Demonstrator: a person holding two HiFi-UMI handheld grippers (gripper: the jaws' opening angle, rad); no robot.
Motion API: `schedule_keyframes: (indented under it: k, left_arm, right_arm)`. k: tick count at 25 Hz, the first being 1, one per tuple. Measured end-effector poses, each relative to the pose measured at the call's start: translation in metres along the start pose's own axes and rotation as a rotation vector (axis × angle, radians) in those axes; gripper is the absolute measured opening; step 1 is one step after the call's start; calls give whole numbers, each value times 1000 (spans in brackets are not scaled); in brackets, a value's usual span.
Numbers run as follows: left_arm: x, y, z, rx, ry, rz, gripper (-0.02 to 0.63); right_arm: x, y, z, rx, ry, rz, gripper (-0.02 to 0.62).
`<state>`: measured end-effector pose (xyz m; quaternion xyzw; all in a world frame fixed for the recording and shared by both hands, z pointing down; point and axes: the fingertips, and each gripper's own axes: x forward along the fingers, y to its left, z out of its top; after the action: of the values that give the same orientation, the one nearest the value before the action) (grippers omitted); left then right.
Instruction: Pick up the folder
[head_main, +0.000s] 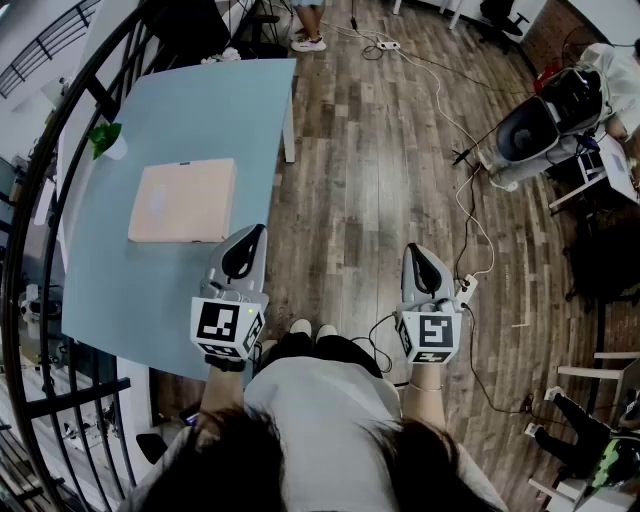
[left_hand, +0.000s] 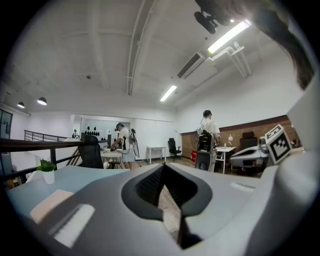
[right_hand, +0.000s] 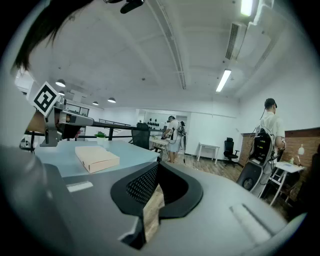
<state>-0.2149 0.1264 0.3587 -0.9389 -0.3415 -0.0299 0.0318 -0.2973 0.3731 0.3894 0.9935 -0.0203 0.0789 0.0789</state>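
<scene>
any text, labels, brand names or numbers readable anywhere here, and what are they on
No readable words, numbers or brand names in any view.
Cubes on the left gripper and right gripper: square black-and-white marker patterns only, no letters or digits.
Folder: plain surface, no print visible.
Background equipment: too small and blurred to show any lettering.

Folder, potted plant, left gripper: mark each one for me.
folder (head_main: 183, 200), head view, middle of its pale top face.
potted plant (head_main: 104, 135), head view, on its green leaves.
left gripper (head_main: 255, 235), head view, at the tips of its shut jaws.
</scene>
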Motion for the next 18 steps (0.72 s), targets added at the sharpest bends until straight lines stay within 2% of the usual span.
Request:
schedule_keyframes:
  k: [6, 12, 18]
  left_arm:
    - [3, -12, -8, -2, 14, -1, 55]
    - [7, -18, -14, -15, 22, 9, 57]
    - [23, -23, -23, -29, 67, -18, 57]
  right_arm:
    - [-12, -18, -4, 29, -29, -17, 3]
    - [-8, -15, -6, 98, -37, 70, 8]
    - [6, -19, -12, 157, -15, 135, 79]
